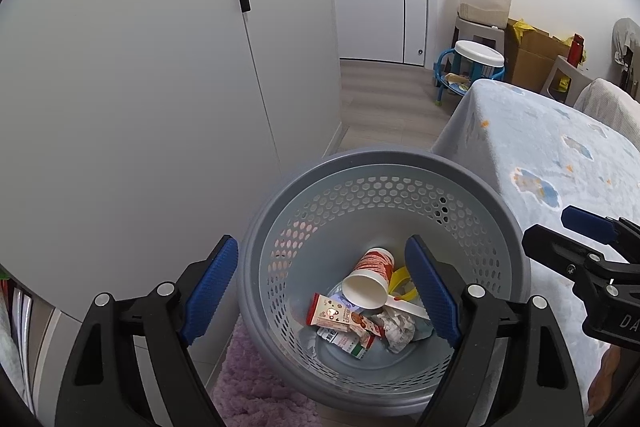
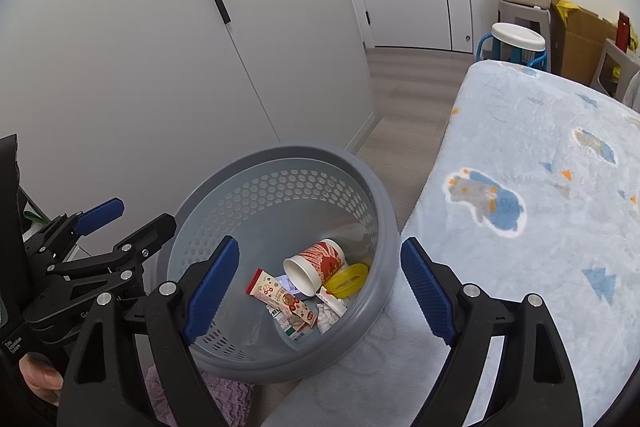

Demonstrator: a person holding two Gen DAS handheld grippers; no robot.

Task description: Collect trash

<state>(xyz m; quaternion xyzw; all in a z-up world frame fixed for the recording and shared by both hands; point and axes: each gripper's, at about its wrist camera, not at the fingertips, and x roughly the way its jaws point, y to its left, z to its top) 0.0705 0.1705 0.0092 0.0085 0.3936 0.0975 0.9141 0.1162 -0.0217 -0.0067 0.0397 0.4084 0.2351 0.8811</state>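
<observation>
Hovering over a round grey perforated plastic waste basket [image 1: 516,259], both black hand-held grippers with blue ribbed pads point down at a slant, jaws spread wide, nothing between the pads of either. Left gripper [image 1: 320,287] frames the basket's inside; right gripper [image 2: 320,287] sits just beside it, one finger over the basket, the other over the bed edge. Each gripper shows in the other's view at the frame edge. Trash lies in the basket bottom: a red-and-white paper cup [image 1: 370,281] on its side with its mouth toward the cameras, a yellow plastic ring-shaped piece [image 2: 347,279] just beside it, a red-and-cream printed snack wrapper [image 1: 340,317] in front of the cup, a crumpled white paper ball [image 1: 396,329] touching the wrapper, a small green-and-white printed pack [image 2: 294,329] under the wrapper. Basket stands on the floor between a white wardrobe door with a long black handle [image 1: 120,87] and a bed covered by a pale blue fleece blanket with cloud prints [image 2: 520,167]. Lilac fuzzy rug [image 1: 256,387] lies at the basket's base. Part of a person's hand [image 2: 40,375] shows at the left gripper's handle.
</observation>
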